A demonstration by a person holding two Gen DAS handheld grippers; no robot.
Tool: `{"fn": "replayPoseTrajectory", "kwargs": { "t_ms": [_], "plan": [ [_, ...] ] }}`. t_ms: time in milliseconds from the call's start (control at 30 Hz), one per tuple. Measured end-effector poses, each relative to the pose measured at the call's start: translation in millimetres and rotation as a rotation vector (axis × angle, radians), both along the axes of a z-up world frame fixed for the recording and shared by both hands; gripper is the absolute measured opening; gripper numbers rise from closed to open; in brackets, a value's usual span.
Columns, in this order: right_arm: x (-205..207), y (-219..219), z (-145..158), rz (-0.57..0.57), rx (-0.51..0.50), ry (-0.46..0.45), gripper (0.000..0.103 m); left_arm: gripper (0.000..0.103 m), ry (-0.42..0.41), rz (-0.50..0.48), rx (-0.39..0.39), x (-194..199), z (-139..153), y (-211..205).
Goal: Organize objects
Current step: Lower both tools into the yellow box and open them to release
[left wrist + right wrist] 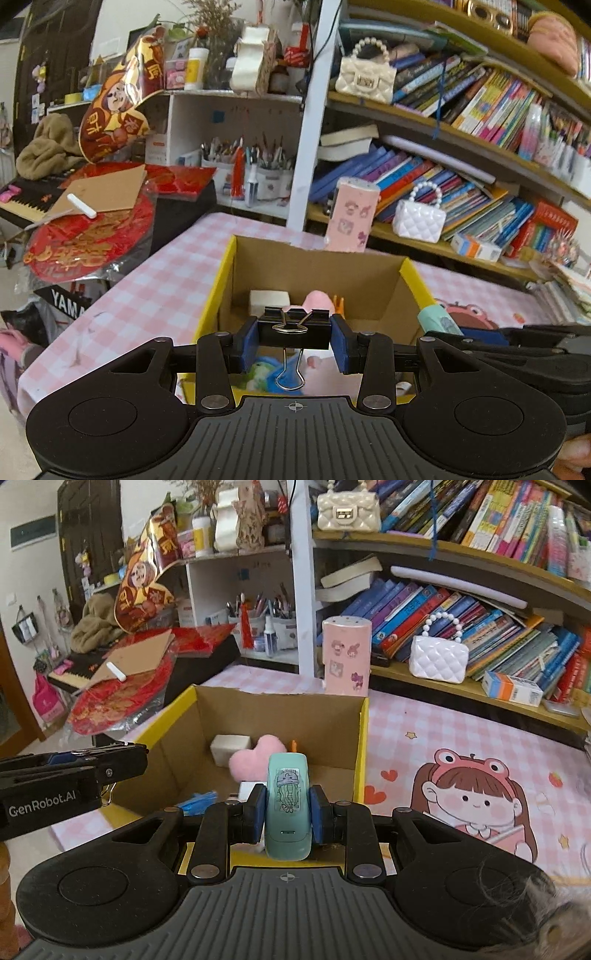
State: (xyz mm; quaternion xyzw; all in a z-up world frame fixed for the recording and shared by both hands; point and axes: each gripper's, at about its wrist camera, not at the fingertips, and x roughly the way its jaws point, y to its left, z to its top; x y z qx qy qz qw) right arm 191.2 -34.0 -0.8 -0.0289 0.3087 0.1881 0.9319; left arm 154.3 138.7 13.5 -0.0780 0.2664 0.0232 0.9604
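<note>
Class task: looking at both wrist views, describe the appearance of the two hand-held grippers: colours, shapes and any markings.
Each hand-held gripper, left and right, is black plastic: a ribbed central deck with a small crosshair mark, round discs either side, and linkage bars with silver rivets leading to blue finger pads. In the right wrist view, the left one's side carries white "GenRobot.AI" lettering. No cables or sleeves show.

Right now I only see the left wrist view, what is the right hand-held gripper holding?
Observer: The right hand-held gripper is shut on a mint stapler bearing a jellyfish sticker.
Operator: What is in the box behind my clip?
Observer: In the box, a pink heart plush leans against a white block.
Operator: Anything printed on the mat to the right?
Observer: A cartoon girl in a frog hat.
</note>
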Motion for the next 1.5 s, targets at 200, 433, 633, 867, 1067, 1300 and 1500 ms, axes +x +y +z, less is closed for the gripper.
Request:
{"fn": "replayPoseTrajectory", "kwargs": {
  "t_ms": [200,433,633,867,1067,1300,1500],
  "plan": [
    [27.2,3.9,-16.4,0.07,-0.072,0.016,0.023,0.039,0.053,0.013,0.052,23.2,-12.4,-10.6],
    [53.9,11.1,-33.5,0.147,-0.139,0.045,0.023,0.039,0.11,0.022,0.097,42.0,-25.1,-18.8],
    [67.6,18.3,-42.5,0.22,-0.189,0.043,0.023,0.039,0.16,0.026,0.124,53.8,-34.7,-21.9],
    [73.8,27.0,-47.3,0.272,-0.241,0.032,0.023,0.039,0.198,0.028,0.133,60.9,-43.3,-23.0],
    [73.3,30.3,-50.4,0.282,-0.281,0.01,0.023,0.039,0.216,0.019,0.133,62.0,-47.9,-23.1],
    [75.4,31.5,-48.7,0.255,-0.271,0.036,0.025,0.045,0.19,0.001,0.13,58.8,-42.9,-22.6],
    [64.2,19.8,-31.3,0.163,-0.19,0.001,0.042,0.065,0.101,0.013,0.161,45.6,-23.2,-22.0]
  ]
}}
